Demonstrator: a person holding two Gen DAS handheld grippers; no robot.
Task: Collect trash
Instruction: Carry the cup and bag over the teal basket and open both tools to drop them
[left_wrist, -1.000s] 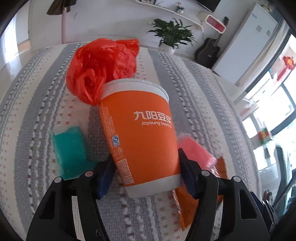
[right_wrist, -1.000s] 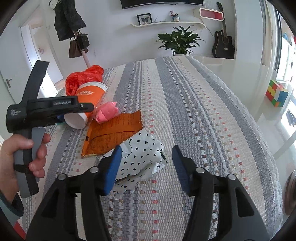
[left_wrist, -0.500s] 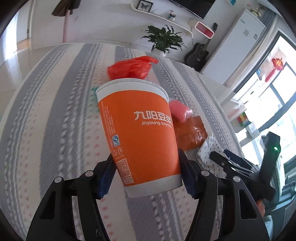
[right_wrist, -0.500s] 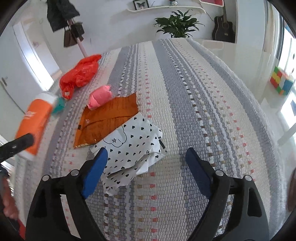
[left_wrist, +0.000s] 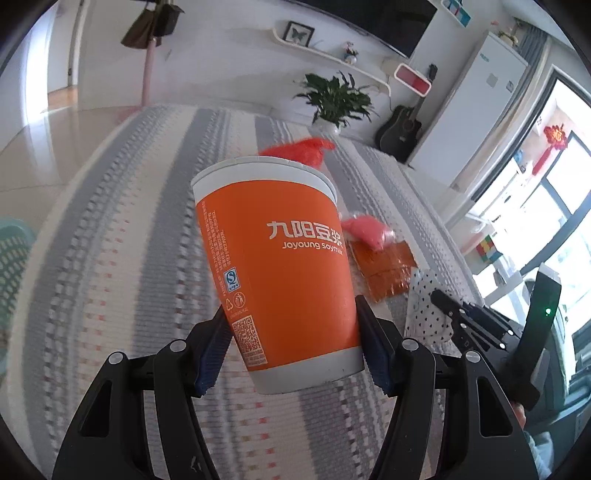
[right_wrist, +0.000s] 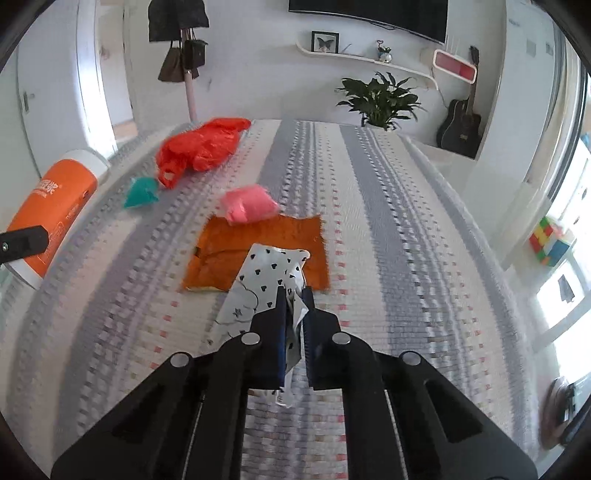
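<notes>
Left gripper (left_wrist: 291, 350) clamping orange paper cup (left_wrist: 280, 266) above striped rug (left_wrist: 122, 258), right gripper (right_wrist: 294, 325) pinching heart-print wrapper (right_wrist: 264, 284) near orange packet (right_wrist: 221, 254)

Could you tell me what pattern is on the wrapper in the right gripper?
White with small black hearts; the wrapper shows best in the right wrist view.

1. Striped woven rug (right_wrist: 388, 206) spread across the floor.
2. Potted plant (right_wrist: 380, 99) stood at 12 o'clock beyond the rug.
3. Black guitar (right_wrist: 460, 125) leaned at 1 o'clock.
4. Colourful cube (right_wrist: 550, 245) sat at 3 o'clock.
5. Hanging bags (right_wrist: 181, 55) at 11 o'clock.
</notes>
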